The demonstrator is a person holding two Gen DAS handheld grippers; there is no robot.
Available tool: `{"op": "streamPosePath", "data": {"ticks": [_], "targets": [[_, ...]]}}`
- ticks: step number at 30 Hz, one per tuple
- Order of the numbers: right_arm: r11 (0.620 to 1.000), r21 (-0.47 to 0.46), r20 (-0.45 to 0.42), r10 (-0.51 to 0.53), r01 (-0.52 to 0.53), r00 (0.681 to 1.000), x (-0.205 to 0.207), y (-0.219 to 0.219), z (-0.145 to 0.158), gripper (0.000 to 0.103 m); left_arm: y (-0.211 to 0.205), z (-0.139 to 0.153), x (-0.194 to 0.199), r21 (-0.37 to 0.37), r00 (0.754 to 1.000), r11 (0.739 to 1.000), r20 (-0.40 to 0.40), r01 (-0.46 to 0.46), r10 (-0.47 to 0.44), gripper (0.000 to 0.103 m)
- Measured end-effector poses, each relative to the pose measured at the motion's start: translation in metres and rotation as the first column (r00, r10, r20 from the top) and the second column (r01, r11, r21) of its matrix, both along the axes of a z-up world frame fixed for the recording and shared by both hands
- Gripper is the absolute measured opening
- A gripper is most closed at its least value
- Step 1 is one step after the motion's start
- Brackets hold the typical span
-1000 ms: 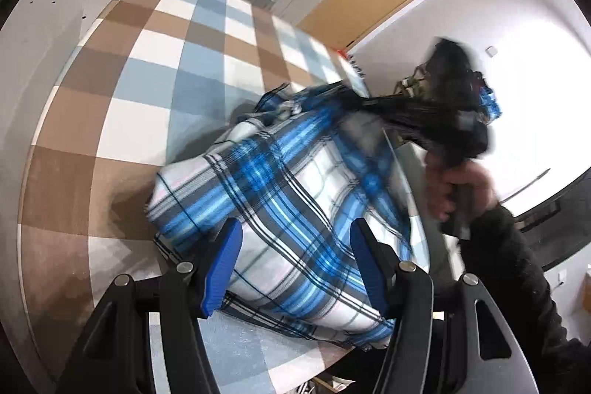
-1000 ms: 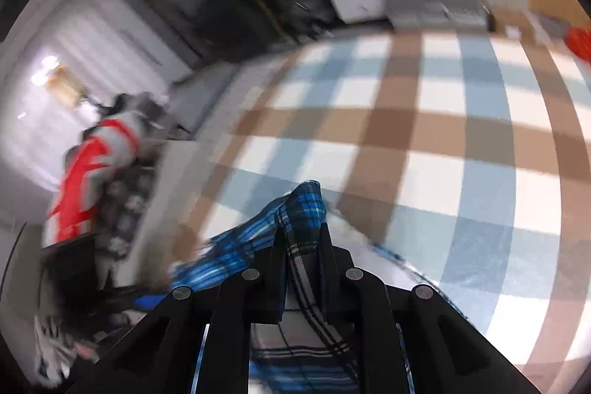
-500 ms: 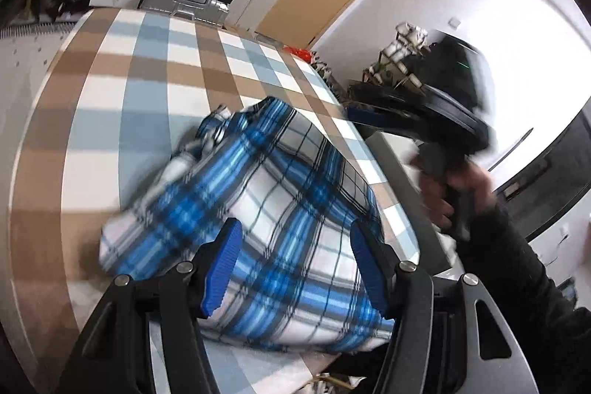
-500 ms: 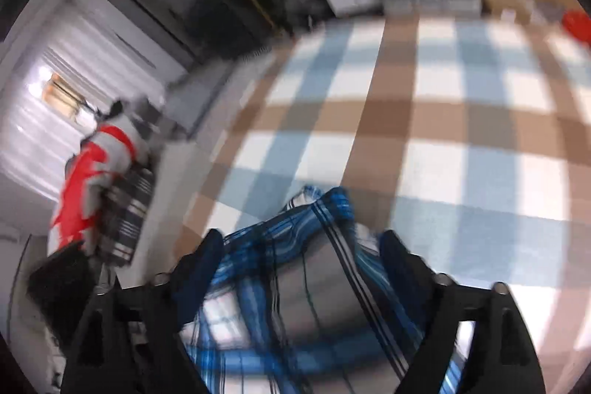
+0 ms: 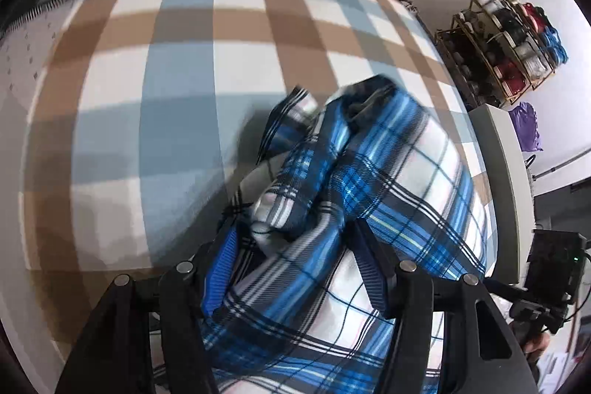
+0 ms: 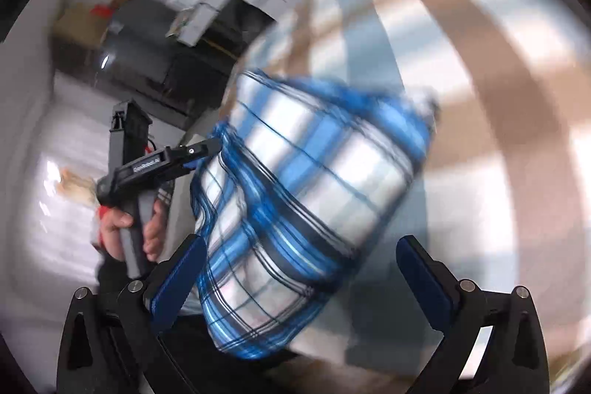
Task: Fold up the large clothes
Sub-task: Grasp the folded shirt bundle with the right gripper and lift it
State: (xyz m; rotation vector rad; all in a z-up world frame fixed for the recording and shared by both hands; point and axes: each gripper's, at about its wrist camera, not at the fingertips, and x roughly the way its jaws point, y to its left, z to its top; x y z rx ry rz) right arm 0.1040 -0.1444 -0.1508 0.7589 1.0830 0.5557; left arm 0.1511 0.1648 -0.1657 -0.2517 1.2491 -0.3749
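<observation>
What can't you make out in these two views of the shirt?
- Left wrist: the shirt's near edge is cut off by the frame and the left gripper.
- Right wrist: motion blur smears the shirt's folds and the tablecloth.
- Right wrist: clutter behind is too blurred to identify.

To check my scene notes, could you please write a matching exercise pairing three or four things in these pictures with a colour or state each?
Things:
1. plaid shirt
2. checked blanket
3. right gripper
4. purple bag

Descriptions:
A. hangs by the wall, beside the rack
B. jaws wide apart, pressing on nothing
C. brown, pale blue and white squares
D. blue, white and black, bunched in folds

Pairs: 1-D, 2-C, 3-B, 4-A
</observation>
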Motion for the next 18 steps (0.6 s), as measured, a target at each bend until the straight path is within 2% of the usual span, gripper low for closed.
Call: {"op": "streamPosePath", "data": {"ticks": [1, 2, 5, 7, 10, 12, 14, 16, 18], "targets": [[0.999, 0.035, -0.020, -0.012, 0.013, 1.000, 0.005, -0.001, -0.006, 0.103, 0.002, -0.003, -0.002, 0.024, 1.000, 1.000, -0.010, -0.019, 0.019, 0.056], [0.999, 0.031, -0.027, -0.023, 0.024, 0.999, 0.009, -0.001, -0.007, 0.103, 0.003, -0.005, -0.005, 0.036, 0.999, 0.999, -0.017, -0.035, 0.035, 0.056], [1.000, 0.002, -0.002, -0.016, 0.016, 1.000, 0.025, 0.006, -0.002, 0.103, 0.006, -0.010, -0.015, 0.035, 0.999, 0.998, -0.024, -0.042, 0.043, 0.056], [1.000, -0.019, -0.022, -0.019, 0.018, 1.000, 0.037, 0.010, -0.001, 0.099, 0.008, -0.019, -0.023, 0.018, 0.996, 0.999, -0.076, -0.043, 0.044, 0.055], [0.998, -0.031, -0.052, -0.055, 0.054, 0.997, 0.054, 0.007, 0.001, 0.087, 0.016, -0.015, -0.042, 0.007, 0.996, 0.998, -0.069, -0.059, 0.059, 0.056], [0.996, -0.071, -0.040, -0.060, 0.057, 0.997, 0.065, 0.001, 0.002, 0.064, 0.017, -0.012, -0.052, 0.006, 0.996, 0.999, -0.076, -0.049, 0.050, 0.056], [0.995, -0.083, -0.040, -0.066, 0.063, 0.997, 0.086, -0.007, 0.003, 0.057, 0.017, -0.012, -0.064, -0.023, 0.994, 0.998, -0.098, -0.056, 0.054, 0.056], [0.995, -0.096, -0.066, -0.029, 0.023, 0.997, 0.112, -0.010, 0.007, 0.057, 0.012, -0.012, -0.083, -0.059, 0.991, 0.996, -0.117, -0.073, 0.066, 0.056], [0.987, -0.157, -0.054, 0.012, -0.020, 0.998, 0.133, -0.004, 0.017, 0.057, 0.005, -0.014, -0.094, -0.091, 0.991, 0.994, -0.126, -0.066, 0.054, 0.056]]}}
